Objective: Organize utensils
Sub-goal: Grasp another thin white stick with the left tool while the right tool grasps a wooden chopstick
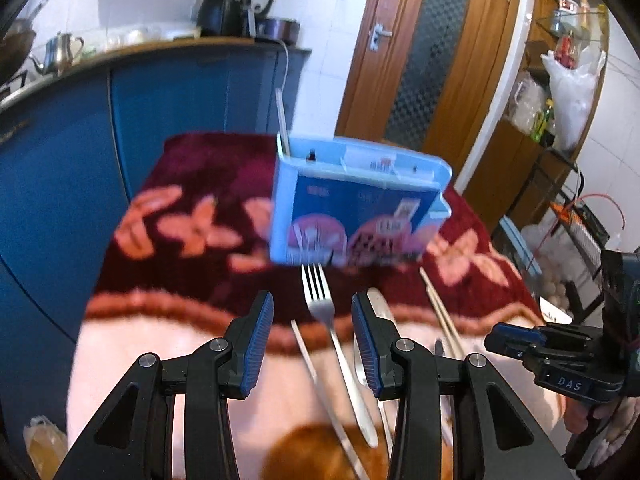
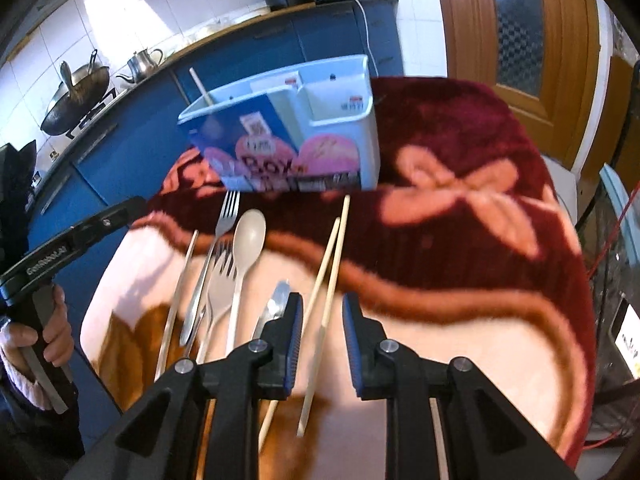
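Note:
A light blue utensil box [image 1: 356, 208] with a printed front stands on the floral cloth; it also shows in the right wrist view [image 2: 304, 136], with one chopstick [image 2: 200, 88] standing in it. In front lie a metal fork [image 1: 328, 320] [image 2: 218, 240], a beige spoon [image 2: 244, 248], a plastic fork [image 2: 220, 292], a single chopstick [image 2: 180, 288], a knife [image 2: 274, 308] and a chopstick pair [image 2: 330, 268]. My left gripper [image 1: 313, 348] is open above the fork's handle. My right gripper [image 2: 322, 344] is open above the chopstick pair.
The table is covered by a dark red and pink floral cloth [image 2: 460, 220]. Blue cabinets [image 1: 80, 140] with a kettle, wok and appliances stand behind. A wooden door [image 1: 432, 60] is at the back right, and a cluttered shelf [image 1: 560, 100] at the right.

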{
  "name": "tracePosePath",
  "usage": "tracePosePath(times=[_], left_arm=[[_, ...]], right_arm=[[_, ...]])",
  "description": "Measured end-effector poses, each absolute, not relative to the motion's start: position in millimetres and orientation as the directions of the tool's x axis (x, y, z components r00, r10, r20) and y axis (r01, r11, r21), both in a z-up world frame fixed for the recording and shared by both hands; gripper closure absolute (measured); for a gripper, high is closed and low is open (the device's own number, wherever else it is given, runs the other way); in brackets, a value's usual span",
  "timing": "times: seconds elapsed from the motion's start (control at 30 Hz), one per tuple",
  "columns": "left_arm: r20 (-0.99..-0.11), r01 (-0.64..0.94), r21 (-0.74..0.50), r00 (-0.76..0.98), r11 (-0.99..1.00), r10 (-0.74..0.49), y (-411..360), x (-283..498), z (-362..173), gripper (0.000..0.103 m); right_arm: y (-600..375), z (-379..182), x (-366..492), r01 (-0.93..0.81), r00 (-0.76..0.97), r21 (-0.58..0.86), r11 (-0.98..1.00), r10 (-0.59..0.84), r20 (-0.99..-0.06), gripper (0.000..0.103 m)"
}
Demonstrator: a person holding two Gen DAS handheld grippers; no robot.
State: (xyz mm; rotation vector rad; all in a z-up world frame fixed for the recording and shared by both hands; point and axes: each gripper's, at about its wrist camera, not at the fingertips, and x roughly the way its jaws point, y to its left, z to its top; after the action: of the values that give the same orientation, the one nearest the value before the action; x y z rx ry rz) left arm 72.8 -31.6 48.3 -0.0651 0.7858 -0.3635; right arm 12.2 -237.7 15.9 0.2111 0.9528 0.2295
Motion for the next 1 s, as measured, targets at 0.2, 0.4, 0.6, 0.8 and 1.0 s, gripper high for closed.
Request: tracePosePath(times=[0.2,0.4,0.6,0.8,1.0], left_arm=[[-0.744,0.293,-0.177,0.585,0.940,-0.323,-38,70,25,0.061],[-0.811,0.295,-0.158,0.506,0.942,-0.295,-43,71,4,0.061],[-0.861,0.305,-0.176,0.413,0.936,-0.297,-45,75,-11,0.061],[-0.882,0.333,-0.160,0.374,0.929,-0.286,-50,81,-11,0.061],[-0.924,0.367,-0.125,0.296,0.922,-0.243,-58,95,-11,0.068]], right_arm=[[-236,11,8,-0.093,0.544,0.277,0.956,0.282,-0.791,0.079],[-236,7,11,-0.087,0.531,0.261,0.961,0.266,-0.804,0.079],[-235,0,20,-0.092,0.471,0.231,0.969,0.247,-0.847,0.079],[-226,-6,32,-0.131,0.391,0.191,0.973,0.227,-0.892,0.079],[-216,-7,51,-0.170,0.310,0.128,0.977,0.177,-0.934,0.079]])
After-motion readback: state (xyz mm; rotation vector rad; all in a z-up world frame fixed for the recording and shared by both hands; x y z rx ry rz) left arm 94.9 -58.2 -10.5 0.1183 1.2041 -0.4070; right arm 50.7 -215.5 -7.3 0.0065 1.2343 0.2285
